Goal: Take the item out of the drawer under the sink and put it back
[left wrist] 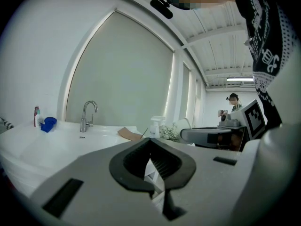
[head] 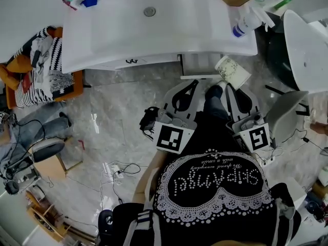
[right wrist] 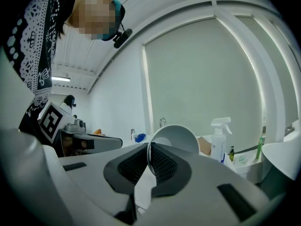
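Your right gripper (right wrist: 149, 149) is clamped tight on the rim of the white cup (right wrist: 176, 138), which sticks out just beyond its tips. Your left gripper (left wrist: 150, 145), to its left, is closed on nothing.

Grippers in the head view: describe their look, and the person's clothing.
The left gripper and right gripper have light grey bodies with black ribbed pads. Each carries a white cube with black square markers. The person wears a black top with white lace patterning.

Cup (head: 231, 72) beside drawer (head: 200, 65) under sink (head: 179, 29), spray bottle (head: 247, 22) on sink's right
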Motion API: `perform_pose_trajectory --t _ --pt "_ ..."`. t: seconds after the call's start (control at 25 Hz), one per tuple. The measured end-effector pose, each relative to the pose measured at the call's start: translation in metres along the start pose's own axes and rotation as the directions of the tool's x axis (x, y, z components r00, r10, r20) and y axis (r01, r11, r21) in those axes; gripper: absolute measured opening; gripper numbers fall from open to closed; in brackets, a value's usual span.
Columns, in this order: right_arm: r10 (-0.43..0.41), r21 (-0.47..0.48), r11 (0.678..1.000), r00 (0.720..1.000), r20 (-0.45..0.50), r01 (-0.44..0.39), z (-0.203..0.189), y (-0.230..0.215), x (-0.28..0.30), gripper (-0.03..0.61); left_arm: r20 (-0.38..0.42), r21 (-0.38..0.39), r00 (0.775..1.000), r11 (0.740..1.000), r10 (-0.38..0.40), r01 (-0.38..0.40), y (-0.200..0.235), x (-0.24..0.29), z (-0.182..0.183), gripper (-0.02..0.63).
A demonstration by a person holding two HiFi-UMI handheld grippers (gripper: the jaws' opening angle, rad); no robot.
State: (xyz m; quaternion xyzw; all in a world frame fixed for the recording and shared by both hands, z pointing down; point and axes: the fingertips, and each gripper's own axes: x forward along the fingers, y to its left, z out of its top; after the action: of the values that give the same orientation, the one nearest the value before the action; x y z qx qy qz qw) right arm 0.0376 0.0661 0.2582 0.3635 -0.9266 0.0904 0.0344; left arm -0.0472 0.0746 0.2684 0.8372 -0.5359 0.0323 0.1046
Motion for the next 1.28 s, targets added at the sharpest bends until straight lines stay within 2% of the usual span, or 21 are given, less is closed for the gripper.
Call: perform_pose_trajectory --t 0.16,0.32,0.48,0.6,0.76,0.96,1.12,1.28 --pt "-0.008 -0.072 0.997 0.999 -0.032 0.005 -0.004 -0.004 0.005 0.026 0.006 -0.012 1.000 1.000 0.010 -0.010 0.003 -0.003 0.000 0.003" --pt "-0.023 -0.202 0.979 0.996 -0.088 0.004 -0.010 -0.011 0.011 0.026 0.010 -0.019 1.000 1.000 0.017 -0.017 0.005 -0.005 0.000 0.003" --pt "0.007 -0.366 0.927 0.983 -0.186 -0.076 -0.025 -0.011 0.018 0.026 0.012 -0.034 1.000 0.999 0.029 -0.028 0.007 -0.007 0.000 0.003" --pt "0.027 -0.436 0.883 0.946 -0.324 -0.174 -0.049 -0.010 0.021 0.026 0.021 -0.047 0.999 0.998 0.039 -0.038 0.009 -0.009 0.001 0.003" --pt "0.030 -0.475 0.844 0.906 -0.422 -0.249 -0.072 -0.008 0.029 0.026 0.019 -0.061 0.999 0.997 0.040 -0.039 0.010 -0.010 0.001 0.003" --pt "0.052 -0.469 0.840 0.901 -0.431 -0.273 -0.093 -0.012 0.036 0.026 0.012 -0.071 0.999 0.997 0.044 -0.043 0.011 -0.011 -0.002 0.003" --pt "0.032 -0.487 0.820 0.874 -0.486 -0.300 -0.108 -0.018 0.038 0.026 0.009 -0.078 0.999 0.996 0.053 -0.052 0.012 -0.011 -0.002 0.003" --pt "0.045 -0.467 0.822 0.855 -0.517 -0.325 -0.121 -0.019 0.044 0.026 0.007 -0.085 0.998 0.994 0.065 -0.064 0.013 -0.013 -0.001 0.003"
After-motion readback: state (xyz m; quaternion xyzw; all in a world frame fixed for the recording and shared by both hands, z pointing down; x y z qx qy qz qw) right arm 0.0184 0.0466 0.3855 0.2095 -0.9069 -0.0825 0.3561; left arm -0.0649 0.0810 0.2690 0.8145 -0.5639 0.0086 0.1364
